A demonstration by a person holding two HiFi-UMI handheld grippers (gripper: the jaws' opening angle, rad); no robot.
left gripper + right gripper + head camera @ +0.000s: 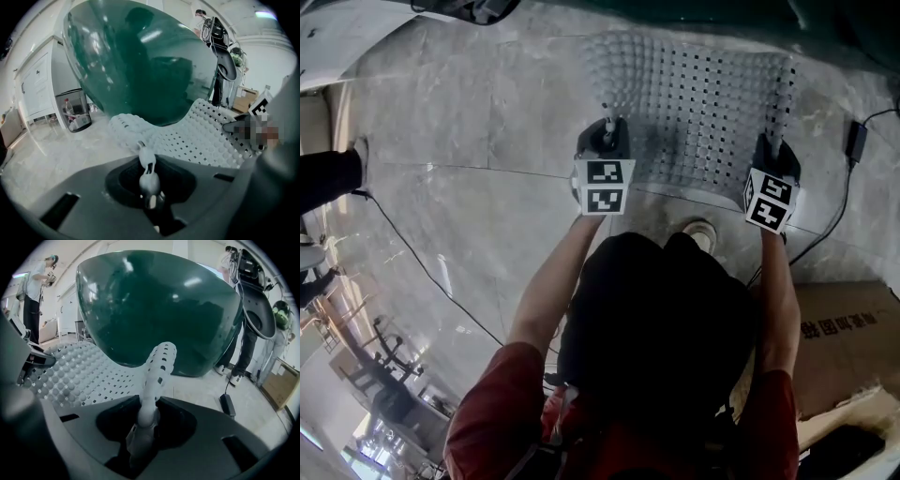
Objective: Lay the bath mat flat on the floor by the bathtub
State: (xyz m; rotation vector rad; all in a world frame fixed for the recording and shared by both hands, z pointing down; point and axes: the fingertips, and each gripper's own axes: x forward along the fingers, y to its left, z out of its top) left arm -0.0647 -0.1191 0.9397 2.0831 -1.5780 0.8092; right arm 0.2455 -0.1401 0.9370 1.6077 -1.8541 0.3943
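A white bath mat [703, 103] with rows of bumps and small holes lies spread over the marble floor below the dark green bathtub [722, 14]. My left gripper [607, 127] is shut on the mat's near left corner, and a thin fold of it is pinched between the jaws [149, 180]. My right gripper [772, 141] is shut on the near right corner, lifting a curled strip of mat [157, 376] that rises out of the jaws [143, 427]. In both gripper views the mat [197, 136] runs under the curved side of the tub [159, 301].
A cardboard box [848, 342] sits at the right by my arm. A black adapter with its cable [856, 141] lies right of the mat, and another cable [422, 262] crosses the floor at left. A white cabinet [35, 84] and bin [75, 115] stand left of the tub. People stand nearby [246, 333].
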